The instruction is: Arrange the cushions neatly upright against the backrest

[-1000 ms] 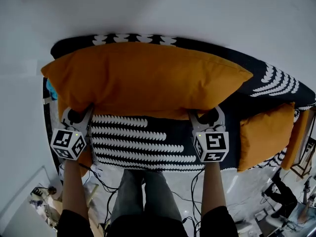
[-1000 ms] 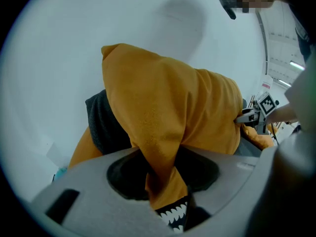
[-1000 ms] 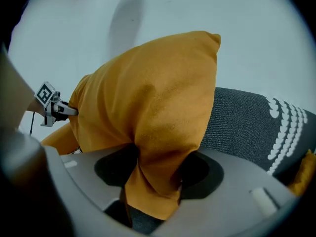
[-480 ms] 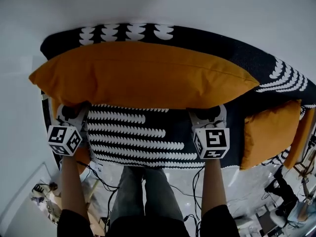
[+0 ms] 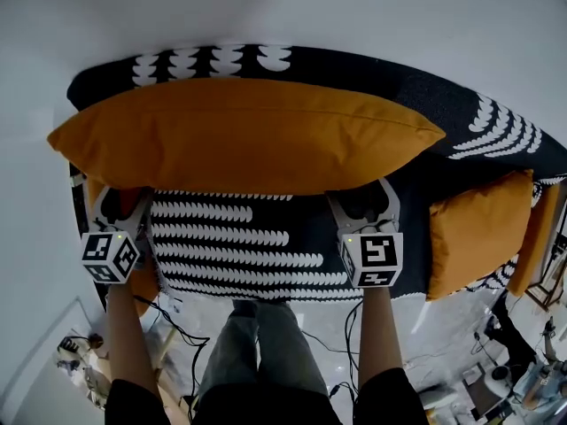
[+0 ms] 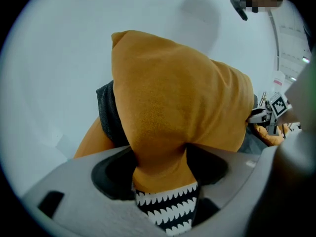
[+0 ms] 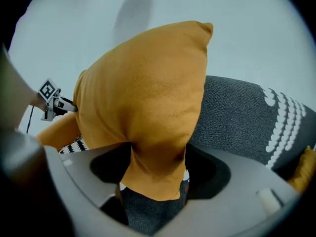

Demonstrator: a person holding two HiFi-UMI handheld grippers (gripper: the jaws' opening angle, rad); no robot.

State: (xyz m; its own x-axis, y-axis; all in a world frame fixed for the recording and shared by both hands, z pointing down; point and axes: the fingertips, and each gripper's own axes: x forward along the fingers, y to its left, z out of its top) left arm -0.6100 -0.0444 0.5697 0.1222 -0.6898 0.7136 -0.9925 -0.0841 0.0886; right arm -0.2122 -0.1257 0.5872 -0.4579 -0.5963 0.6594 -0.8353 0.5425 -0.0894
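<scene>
A long orange cushion [image 5: 248, 135] stands on its lower edge on the patterned seat [image 5: 239, 246], leaning on the dark backrest [image 5: 416, 91]. My left gripper [image 5: 120, 197] is at its lower left end and my right gripper [image 5: 363, 197] at its lower right end. Both sets of jaws have just been opening. In the left gripper view the cushion [image 6: 173, 102] rises ahead, its bottom corner between the spread jaws of the left gripper [image 6: 160, 169]. The right gripper view shows the cushion [image 7: 143, 98] the same way, its loose corner hanging between the parted jaws of the right gripper [image 7: 155, 174].
A second orange cushion [image 5: 478, 233] leans at the sofa's right end, with another orange piece [image 5: 542, 228] beyond it. More orange fabric [image 5: 142, 282] shows under the left gripper. A white wall [image 5: 354, 16] backs the sofa. Cables [image 5: 328, 343] and clutter lie on the floor below.
Both grippers' jaws have spread wider around the cushion's bottom edge. The cushion sits slightly further left against the backrest. The hands have hardly moved.
</scene>
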